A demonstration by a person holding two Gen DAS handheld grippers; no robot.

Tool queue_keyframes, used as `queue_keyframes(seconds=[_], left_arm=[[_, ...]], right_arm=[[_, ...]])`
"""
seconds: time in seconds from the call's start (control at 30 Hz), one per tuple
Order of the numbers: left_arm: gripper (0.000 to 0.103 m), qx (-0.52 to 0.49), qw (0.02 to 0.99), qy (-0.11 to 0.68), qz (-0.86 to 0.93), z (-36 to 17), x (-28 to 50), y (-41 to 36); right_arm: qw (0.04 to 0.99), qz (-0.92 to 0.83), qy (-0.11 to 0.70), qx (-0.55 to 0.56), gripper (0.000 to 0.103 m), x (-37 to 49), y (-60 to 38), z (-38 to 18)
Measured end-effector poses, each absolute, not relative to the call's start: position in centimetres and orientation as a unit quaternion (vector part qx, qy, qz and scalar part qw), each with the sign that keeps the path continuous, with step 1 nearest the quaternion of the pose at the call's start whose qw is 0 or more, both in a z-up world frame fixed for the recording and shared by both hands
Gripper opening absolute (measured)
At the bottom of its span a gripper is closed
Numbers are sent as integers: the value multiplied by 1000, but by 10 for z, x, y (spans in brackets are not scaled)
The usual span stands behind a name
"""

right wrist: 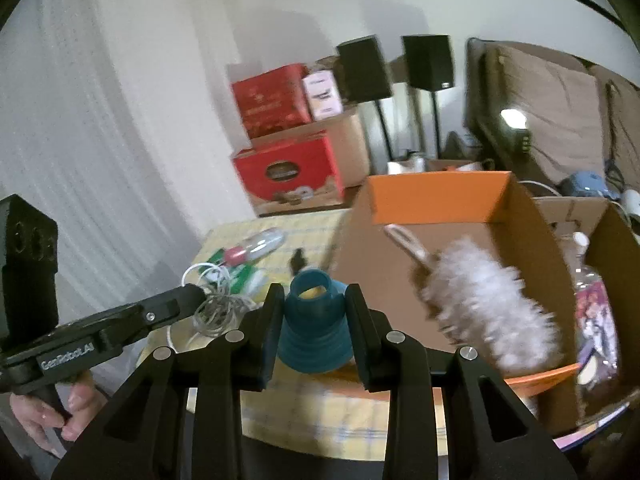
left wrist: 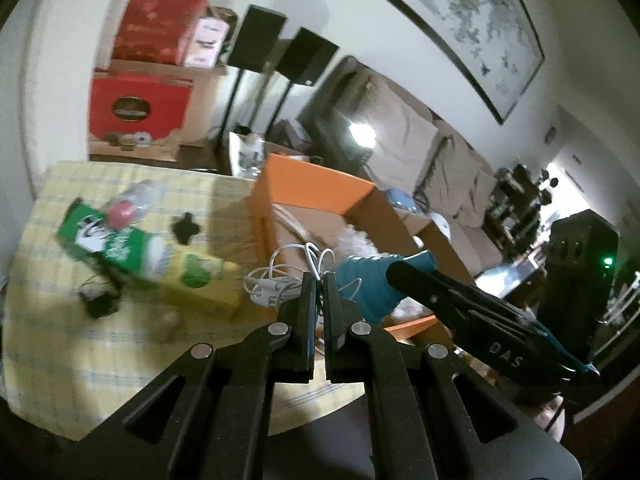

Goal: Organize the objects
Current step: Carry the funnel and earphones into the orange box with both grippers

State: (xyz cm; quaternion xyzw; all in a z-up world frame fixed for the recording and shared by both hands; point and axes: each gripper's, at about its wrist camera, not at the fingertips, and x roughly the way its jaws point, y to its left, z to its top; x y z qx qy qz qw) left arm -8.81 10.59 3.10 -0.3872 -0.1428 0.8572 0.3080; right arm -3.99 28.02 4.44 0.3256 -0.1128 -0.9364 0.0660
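My left gripper is shut on a tangle of white cable and holds it above the table, near the open orange cardboard box. The cable also shows in the right wrist view, hanging from the left gripper. My right gripper is shut on a teal ribbed funnel-shaped cup, held beside the box. The cup sits just right of the cable in the left wrist view. A fluffy grey duster lies inside the box.
On the yellow checked tablecloth lie a green and yellow carton, a clear bottle with a red cap, a small black part and a black adapter. Red boxes and speakers stand behind. A second cardboard box holds bottles.
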Motion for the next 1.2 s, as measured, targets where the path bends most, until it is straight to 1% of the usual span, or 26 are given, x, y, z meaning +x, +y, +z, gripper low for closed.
queue_keyframes(seconds=[0.27, 0.53, 0.83, 1.03, 1.07, 1.13, 1.17, 1.2], left_arm=[[3, -408, 349, -130, 833, 27, -109, 163], [3, -443, 338, -100, 824, 2, -129, 205], [3, -467, 295, -73, 830, -31, -143, 209], [4, -488, 282, -76, 823, -47, -146, 201], [5, -489, 279, -77, 823, -47, -146, 200], [17, -487, 277, -80, 824, -45, -145, 197], [19, -484, 277, -81, 826, -43, -144, 195], [24, -480, 277, -80, 828, -40, -143, 194]], right_arm=[[24, -934, -129, 332, 31, -40, 325, 38], [0, -922, -141, 360, 31, -47, 354, 11], [10, -905, -132, 405, 31, -69, 352, -25], [12, -897, -122, 425, 32, -79, 349, -39], [12, -895, -121, 429, 33, -80, 348, -41], [7, -894, -120, 431, 33, -81, 348, -43], [5, -895, -120, 429, 34, -80, 349, -43], [5, -896, -122, 428, 37, -79, 349, -42]])
